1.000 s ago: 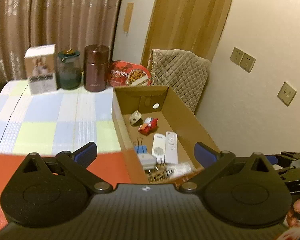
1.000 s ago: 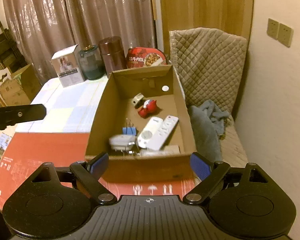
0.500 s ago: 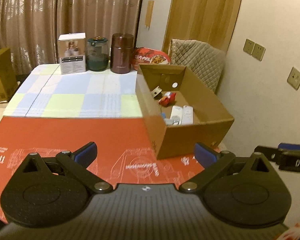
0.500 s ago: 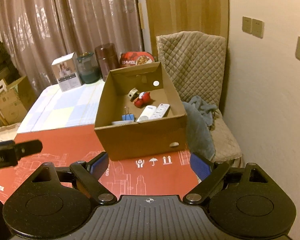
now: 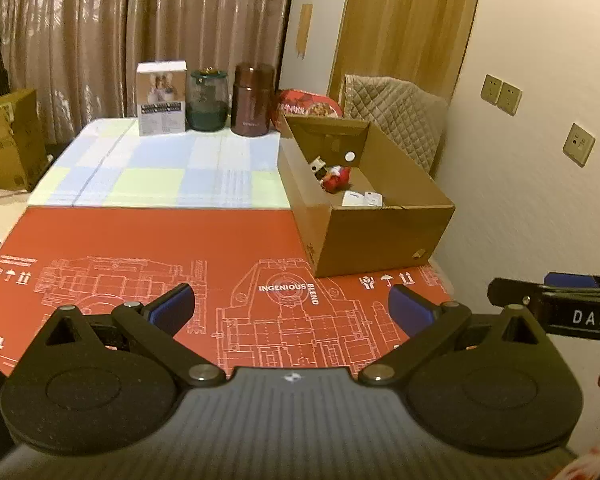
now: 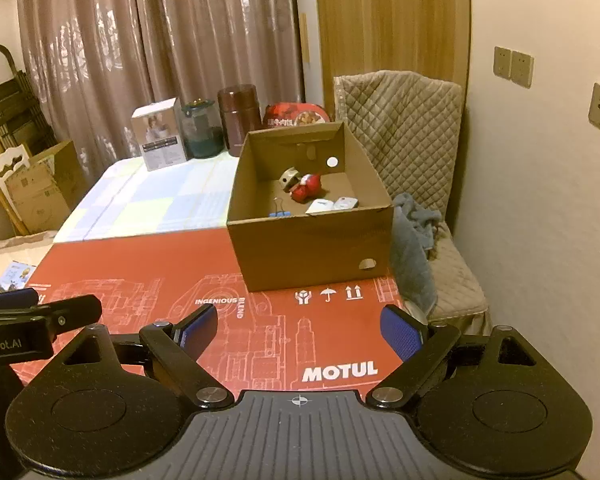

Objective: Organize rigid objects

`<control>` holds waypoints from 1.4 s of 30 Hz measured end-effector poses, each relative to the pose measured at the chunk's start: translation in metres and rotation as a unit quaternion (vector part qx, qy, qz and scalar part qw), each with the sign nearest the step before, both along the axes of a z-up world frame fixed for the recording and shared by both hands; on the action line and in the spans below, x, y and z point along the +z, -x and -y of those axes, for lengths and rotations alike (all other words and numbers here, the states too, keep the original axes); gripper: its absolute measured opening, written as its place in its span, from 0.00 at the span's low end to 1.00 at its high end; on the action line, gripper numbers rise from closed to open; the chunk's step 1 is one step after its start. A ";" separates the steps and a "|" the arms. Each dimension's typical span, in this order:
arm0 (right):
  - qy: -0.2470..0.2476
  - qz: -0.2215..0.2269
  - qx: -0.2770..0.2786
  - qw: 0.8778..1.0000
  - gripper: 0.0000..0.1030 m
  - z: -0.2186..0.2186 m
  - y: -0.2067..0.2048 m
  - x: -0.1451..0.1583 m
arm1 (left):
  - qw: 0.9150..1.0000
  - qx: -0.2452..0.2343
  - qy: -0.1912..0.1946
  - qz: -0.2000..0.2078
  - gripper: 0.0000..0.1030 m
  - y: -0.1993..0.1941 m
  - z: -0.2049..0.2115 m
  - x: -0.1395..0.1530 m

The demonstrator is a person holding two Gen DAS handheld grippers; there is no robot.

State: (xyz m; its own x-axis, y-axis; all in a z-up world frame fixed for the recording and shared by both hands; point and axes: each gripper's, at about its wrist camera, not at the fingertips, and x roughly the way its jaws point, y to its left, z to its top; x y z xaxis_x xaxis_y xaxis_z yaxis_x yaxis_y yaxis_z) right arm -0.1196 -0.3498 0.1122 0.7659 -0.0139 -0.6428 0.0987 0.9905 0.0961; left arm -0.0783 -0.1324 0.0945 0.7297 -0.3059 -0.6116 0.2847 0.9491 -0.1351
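Note:
An open cardboard box [image 5: 374,236] [image 6: 312,248] stands on the red printed sheet [image 5: 148,248] [image 6: 140,264] at the table's right side. Inside it lie a red toy [image 6: 306,188] [image 5: 334,178], white remotes [image 6: 332,205] [image 5: 362,199], a blue binder clip [image 6: 279,211] and a small tan piece [image 6: 289,176]. My left gripper [image 5: 290,306] is open and empty, held back from the box over the red sheet. My right gripper [image 6: 298,330] is open and empty, also back from the box. Each gripper shows at the edge of the other's view.
At the table's far edge stand a white carton [image 5: 162,98], a green jar [image 5: 207,100], a brown flask [image 5: 254,100] and a red food bowl [image 5: 308,106]. A quilted chair [image 6: 404,120] with a grey cloth [image 6: 414,240] is right of the table. Cardboard boxes [image 6: 36,188] stand left.
Both grippers have pulled back and away from the box, which now looks smaller and farther. Both stay open and empty.

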 end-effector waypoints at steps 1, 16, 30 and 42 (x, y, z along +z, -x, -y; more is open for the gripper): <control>0.000 0.000 0.000 1.000 0.83 -0.002 0.003 0.001 | 1.000 0.002 0.000 0.002 0.99 0.003 -0.002 0.001; -0.005 0.010 -0.003 1.000 0.83 -0.011 0.038 0.011 | 1.000 0.004 0.007 0.004 0.99 0.027 -0.007 0.009; 0.005 0.019 -0.001 1.000 0.83 -0.018 0.046 0.018 | 1.000 -0.001 0.007 0.004 0.99 0.031 -0.004 0.007; 0.008 0.021 -0.001 1.000 0.83 -0.018 0.048 0.017 | 1.000 -0.003 0.008 0.002 0.99 0.032 -0.006 0.006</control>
